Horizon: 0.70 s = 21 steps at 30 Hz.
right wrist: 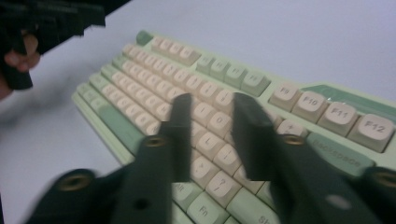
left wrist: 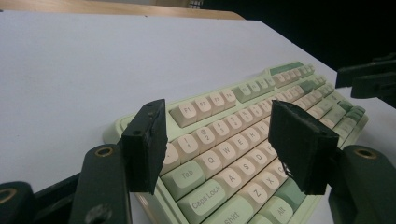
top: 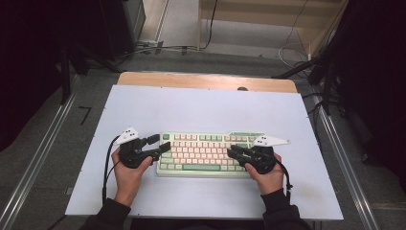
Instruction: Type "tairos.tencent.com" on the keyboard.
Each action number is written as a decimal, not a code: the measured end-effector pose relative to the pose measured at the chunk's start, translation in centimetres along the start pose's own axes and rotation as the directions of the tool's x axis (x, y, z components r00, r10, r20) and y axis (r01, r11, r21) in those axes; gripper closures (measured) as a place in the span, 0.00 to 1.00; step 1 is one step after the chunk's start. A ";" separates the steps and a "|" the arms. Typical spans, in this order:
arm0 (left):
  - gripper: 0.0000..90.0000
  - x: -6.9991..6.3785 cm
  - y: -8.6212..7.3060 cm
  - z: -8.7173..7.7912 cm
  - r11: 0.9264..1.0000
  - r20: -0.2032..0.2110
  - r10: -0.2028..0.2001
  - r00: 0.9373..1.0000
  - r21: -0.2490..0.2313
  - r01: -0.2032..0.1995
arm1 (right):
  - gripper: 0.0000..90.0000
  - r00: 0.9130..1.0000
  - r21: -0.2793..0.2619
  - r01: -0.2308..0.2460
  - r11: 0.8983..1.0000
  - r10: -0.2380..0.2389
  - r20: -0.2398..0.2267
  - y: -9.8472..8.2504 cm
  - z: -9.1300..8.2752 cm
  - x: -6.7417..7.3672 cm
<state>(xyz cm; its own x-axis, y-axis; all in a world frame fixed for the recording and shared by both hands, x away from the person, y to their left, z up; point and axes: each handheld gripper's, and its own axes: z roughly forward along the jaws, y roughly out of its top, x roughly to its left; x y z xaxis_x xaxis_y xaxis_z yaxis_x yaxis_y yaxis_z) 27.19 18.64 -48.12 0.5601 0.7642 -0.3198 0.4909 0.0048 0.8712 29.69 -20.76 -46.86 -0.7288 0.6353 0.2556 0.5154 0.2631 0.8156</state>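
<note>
in the high view a pale green keyboard (top: 208,154) with cream and pink keys lay flat on the white bench (top: 201,108), toward the person's edge of it. the left gripper (top: 162,145) sat at the keyboard's nine o'clock end and the right gripper (top: 233,154) at its three o'clock end, each held in a hand (top: 125,175) coming in from six o'clock. from there the jaws were too small to judge.

the left gripper view gave what the high view could not: key legends such as tab, caps lock and the f-row on the keyboard (left wrist: 243,140), and the left gripper (left wrist: 229,144) spread wide, its black jaws standing over the keyboard's near corner with nothing pinched between them. the other gripper's dark jaws showed at two o'clock.

the right gripper view, blurred, showed f9 to f12 on the keyboard (right wrist: 219,102) and the right gripper (right wrist: 210,135) partly spread above the letter keys, holding nothing. whether its jaws touched the keys could not be told.
</note>
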 end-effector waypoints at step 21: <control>0.44 -0.1 -0.1 0.2 1.000 0.016 0.006 1.000 0.015 -0.006 | 0.35 0.995 -0.031 -0.099 0.995 0.099 0.001 -0.1 -0.2 -1.2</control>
<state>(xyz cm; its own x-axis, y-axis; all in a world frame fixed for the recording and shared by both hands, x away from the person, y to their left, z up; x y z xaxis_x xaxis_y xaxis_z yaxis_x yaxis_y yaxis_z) 27.23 18.42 -48.25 0.5739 0.7536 -0.3206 0.4972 -0.0095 0.8676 30.40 -21.70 -47.18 -0.6737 0.6589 0.3347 0.5709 0.1764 0.8019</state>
